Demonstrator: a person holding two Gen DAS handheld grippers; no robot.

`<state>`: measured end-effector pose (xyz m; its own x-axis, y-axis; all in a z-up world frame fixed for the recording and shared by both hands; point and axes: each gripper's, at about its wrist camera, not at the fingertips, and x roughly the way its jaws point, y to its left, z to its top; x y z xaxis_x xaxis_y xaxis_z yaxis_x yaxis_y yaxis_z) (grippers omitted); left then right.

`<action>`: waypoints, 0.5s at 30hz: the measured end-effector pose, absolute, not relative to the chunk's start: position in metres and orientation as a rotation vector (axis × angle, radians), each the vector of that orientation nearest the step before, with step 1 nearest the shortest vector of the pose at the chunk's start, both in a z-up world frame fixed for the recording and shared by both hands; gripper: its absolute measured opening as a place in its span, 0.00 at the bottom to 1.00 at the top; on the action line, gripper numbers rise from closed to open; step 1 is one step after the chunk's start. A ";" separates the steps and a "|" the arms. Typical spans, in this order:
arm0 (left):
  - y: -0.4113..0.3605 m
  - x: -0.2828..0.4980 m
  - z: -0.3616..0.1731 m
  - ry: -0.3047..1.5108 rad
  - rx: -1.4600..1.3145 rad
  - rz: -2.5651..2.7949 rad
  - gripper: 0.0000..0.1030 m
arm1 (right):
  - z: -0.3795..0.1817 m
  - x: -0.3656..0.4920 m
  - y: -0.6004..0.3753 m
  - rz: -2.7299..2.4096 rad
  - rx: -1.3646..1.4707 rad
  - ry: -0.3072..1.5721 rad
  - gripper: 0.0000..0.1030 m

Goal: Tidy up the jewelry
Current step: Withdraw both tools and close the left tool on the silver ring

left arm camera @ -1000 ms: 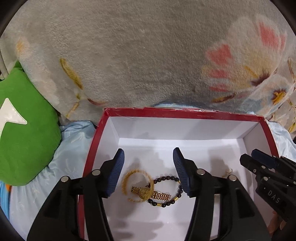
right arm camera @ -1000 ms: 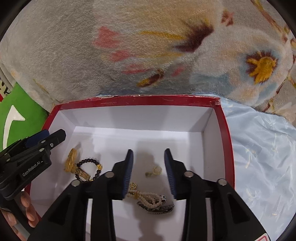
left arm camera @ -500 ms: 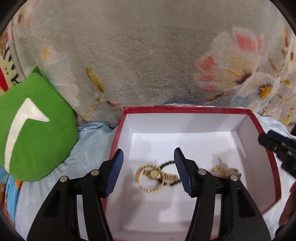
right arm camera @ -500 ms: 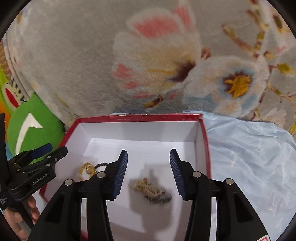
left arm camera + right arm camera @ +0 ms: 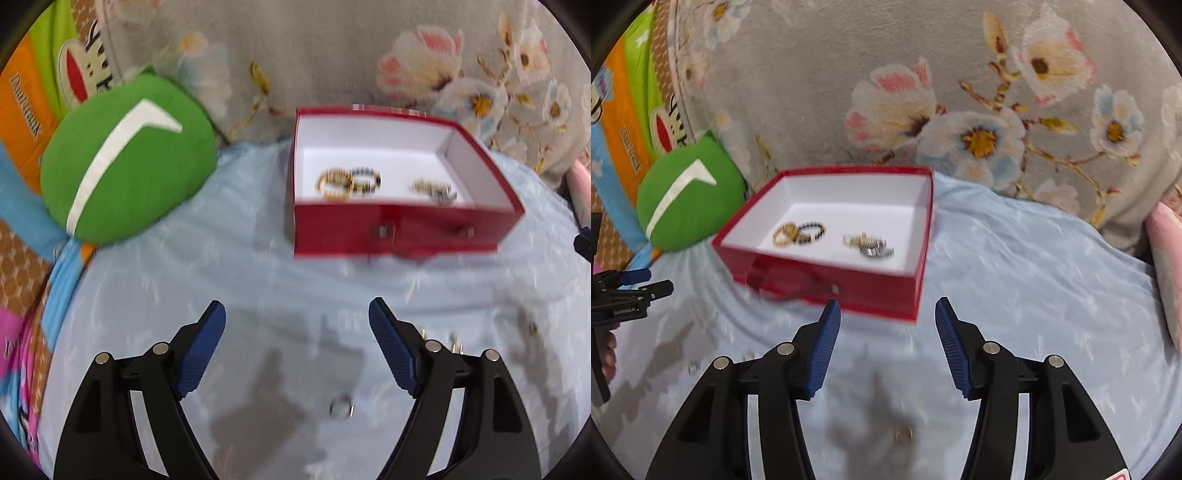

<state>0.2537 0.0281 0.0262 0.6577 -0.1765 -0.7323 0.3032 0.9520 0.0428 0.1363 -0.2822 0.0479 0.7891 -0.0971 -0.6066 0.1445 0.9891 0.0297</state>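
Two hand-held grippers hang over a pale blue bedsheet (image 5: 258,266), both released, jaws having just been opening with nothing between them. The red box (image 5: 399,225) already holds bracelets (image 5: 347,181). Before the left hand-held gripper (image 5: 297,314) lies a small silver ring (image 5: 341,409); before the right hand-held gripper (image 5: 888,310), a gold ring (image 5: 903,435). Both are likely light, hard and slippery; pinch across the band.

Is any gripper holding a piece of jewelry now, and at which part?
Nothing is held. The left gripper and right gripper are both open and empty, their jaws having just been opening, above the blue cloth.
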 end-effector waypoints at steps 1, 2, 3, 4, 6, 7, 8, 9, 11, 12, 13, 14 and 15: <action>0.031 0.245 0.018 0.827 0.162 -0.275 0.75 | 0.042 0.127 -0.282 -0.130 0.084 0.660 0.52; 0.033 0.238 0.012 0.837 0.158 -0.281 0.75 | 0.036 0.119 -0.281 -0.132 0.092 0.669 0.52; 0.034 0.230 0.003 0.849 0.154 -0.288 0.75 | 0.029 0.110 -0.280 -0.136 0.101 0.679 0.52; 0.034 0.225 -0.004 0.861 0.154 -0.291 0.75 | 0.021 0.102 -0.278 -0.141 0.110 0.688 0.52; 0.032 0.216 -0.018 0.876 0.159 -0.286 0.75 | 0.007 0.093 -0.277 -0.145 0.133 0.712 0.52; 0.029 0.213 -0.024 0.875 0.169 -0.278 0.75 | -0.001 0.090 -0.277 -0.147 0.149 0.725 0.52; 0.027 0.211 -0.030 0.870 0.178 -0.265 0.75 | -0.007 0.087 -0.277 -0.151 0.160 0.733 0.52; 0.026 0.210 -0.034 0.872 0.180 -0.259 0.75 | -0.013 0.086 -0.277 -0.155 0.174 0.743 0.52; 0.022 0.210 -0.041 0.881 0.172 -0.271 0.75 | -0.024 0.084 -0.278 -0.160 0.198 0.758 0.52; 0.022 0.210 -0.045 0.885 0.162 -0.272 0.75 | -0.028 0.082 -0.277 -0.165 0.205 0.760 0.52; 0.021 0.211 -0.048 0.890 0.152 -0.280 0.75 | -0.032 0.081 -0.277 -0.169 0.214 0.762 0.52; 0.020 0.213 -0.051 0.896 0.143 -0.277 0.75 | -0.035 0.080 -0.276 -0.172 0.220 0.762 0.52; 0.020 0.214 -0.054 0.905 0.131 -0.277 0.75 | -0.037 0.079 -0.275 -0.172 0.229 0.762 0.52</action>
